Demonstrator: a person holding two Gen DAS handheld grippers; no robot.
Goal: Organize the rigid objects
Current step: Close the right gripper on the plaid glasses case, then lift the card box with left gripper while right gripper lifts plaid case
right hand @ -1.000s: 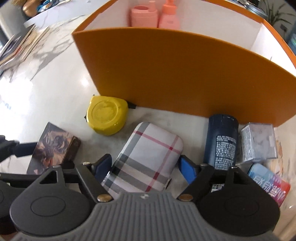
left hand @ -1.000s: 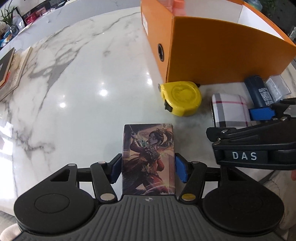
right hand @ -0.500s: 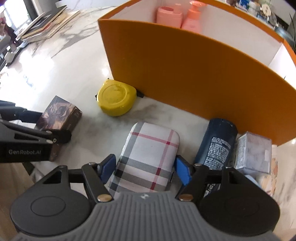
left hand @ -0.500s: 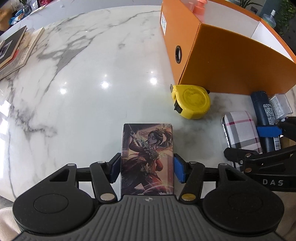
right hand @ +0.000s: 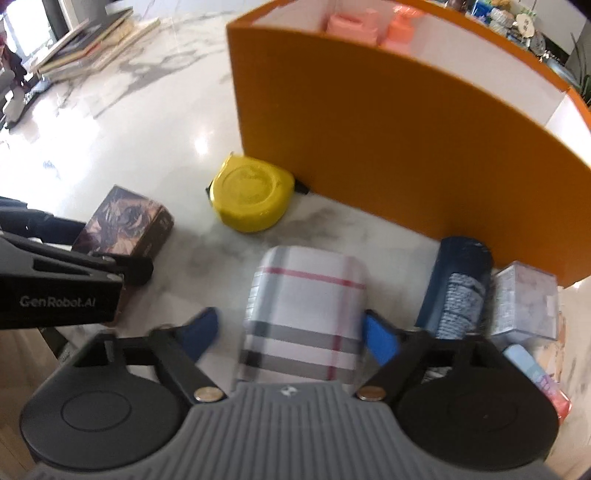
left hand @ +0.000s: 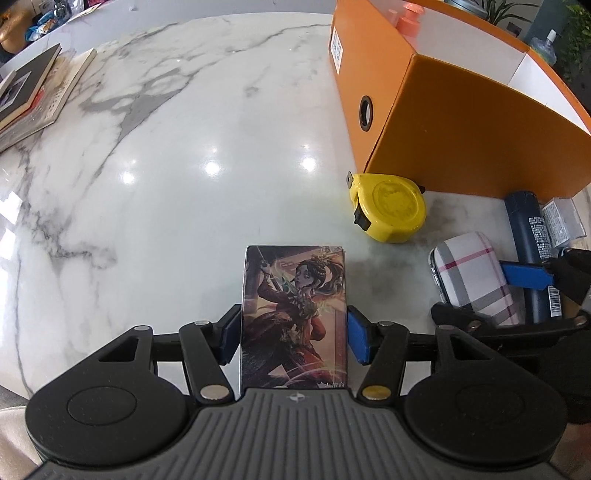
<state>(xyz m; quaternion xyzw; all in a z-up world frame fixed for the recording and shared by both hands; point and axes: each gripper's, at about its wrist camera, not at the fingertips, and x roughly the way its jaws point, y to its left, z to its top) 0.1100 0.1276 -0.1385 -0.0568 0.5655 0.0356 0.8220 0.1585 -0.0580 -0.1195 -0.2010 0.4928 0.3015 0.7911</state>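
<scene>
Since a second ago: right gripper jaws just closing in around plaid fabric-covered rounded case, gap at left pad narrower than before but not gone, right pad at case edge; not yet clamped, case lying flat on white grey-veined marble tabletop. Both views rolled, orange box shifted rightward in frame.

Left gripper: blue pads pressed against both long sides of small rectangular box with printed warrior-figure artwork, gripped, box lying on tabletop near front edge.

Around, outward from case: dark navy cylindrical can with white print, lying just right of case, right-hand finger between the two. Clear plastic rectangular box touching can on far side. Light blue and red packet nearer, partly hidden by gripper body. Yellow round-cornered tape measure beyond case, against corner of large open orange cardboard box with white lining. Pink pump bottles inside, blurred. Round black-rimmed hole in box end wall. Stack of books at far left of tabletop, well apart.
</scene>
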